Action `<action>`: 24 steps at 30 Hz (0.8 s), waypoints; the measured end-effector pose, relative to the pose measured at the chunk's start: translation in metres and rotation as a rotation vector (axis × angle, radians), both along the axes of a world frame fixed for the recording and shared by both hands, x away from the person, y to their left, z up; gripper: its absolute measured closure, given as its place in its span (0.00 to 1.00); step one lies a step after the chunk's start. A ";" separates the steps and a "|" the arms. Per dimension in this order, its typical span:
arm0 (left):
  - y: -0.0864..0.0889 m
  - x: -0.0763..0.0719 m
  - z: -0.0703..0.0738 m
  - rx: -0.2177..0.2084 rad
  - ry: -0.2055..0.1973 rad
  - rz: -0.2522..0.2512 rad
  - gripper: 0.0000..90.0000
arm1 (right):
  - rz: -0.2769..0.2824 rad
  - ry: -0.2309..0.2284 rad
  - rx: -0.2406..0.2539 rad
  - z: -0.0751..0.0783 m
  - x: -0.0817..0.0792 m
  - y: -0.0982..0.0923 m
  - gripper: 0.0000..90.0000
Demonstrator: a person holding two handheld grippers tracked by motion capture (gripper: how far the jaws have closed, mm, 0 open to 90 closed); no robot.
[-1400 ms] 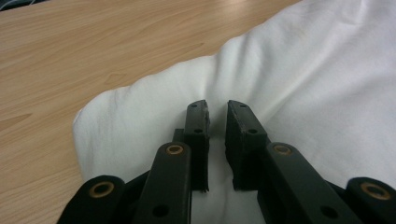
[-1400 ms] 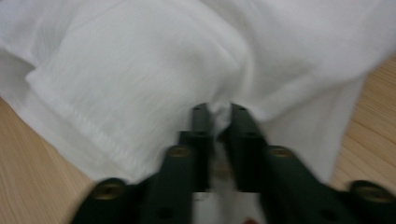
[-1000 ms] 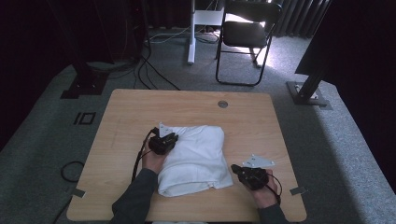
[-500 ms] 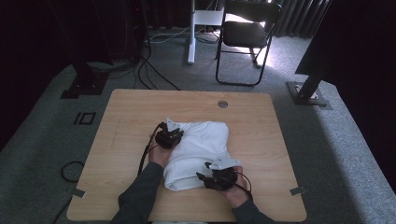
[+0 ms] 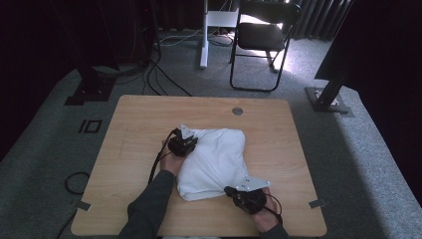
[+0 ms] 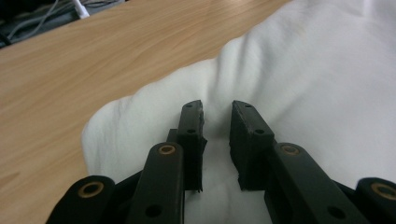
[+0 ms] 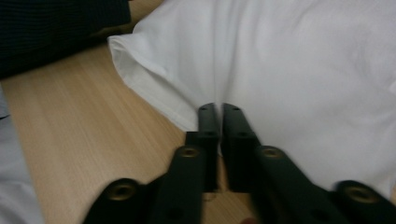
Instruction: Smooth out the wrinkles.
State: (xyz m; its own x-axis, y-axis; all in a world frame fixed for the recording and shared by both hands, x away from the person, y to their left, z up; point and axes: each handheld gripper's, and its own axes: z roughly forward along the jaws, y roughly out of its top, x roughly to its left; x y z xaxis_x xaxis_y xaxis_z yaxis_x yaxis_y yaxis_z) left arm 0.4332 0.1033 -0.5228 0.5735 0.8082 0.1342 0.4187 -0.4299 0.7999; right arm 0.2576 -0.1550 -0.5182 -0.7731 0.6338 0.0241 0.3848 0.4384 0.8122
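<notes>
A white cloth [image 5: 219, 159] lies bunched on the wooden table [image 5: 149, 119]. It is wide at the far end and narrows toward the near edge. My left gripper [image 5: 181, 144] is at its far left corner. In the left gripper view its jaws [image 6: 217, 109] pinch a raised fold of the cloth [image 6: 303, 70]. My right gripper [image 5: 246, 194] sits at the cloth's near right corner. Its jaws [image 7: 218, 108] have just been closing and are nearly together on the hem of the cloth [image 7: 303, 60], where creases run to the tips.
A round grommet [image 5: 237, 111] is set in the table's far side. Behind the table stand a folding chair [image 5: 263, 35] and a stand foot [image 5: 328, 97], and cables lie on the carpet. A dark sleeve [image 7: 56, 28] lies beside the cloth's near left corner.
My right gripper went from the bare wood right of the cloth to its near edge, then to the near right corner. The cloth's near end has narrowed. My left gripper shifted slightly farther.
</notes>
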 end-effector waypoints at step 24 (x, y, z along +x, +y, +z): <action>0.019 -0.056 0.035 -0.138 -0.003 -0.038 0.57 | -0.228 0.066 -0.084 -0.027 0.118 0.001 0.49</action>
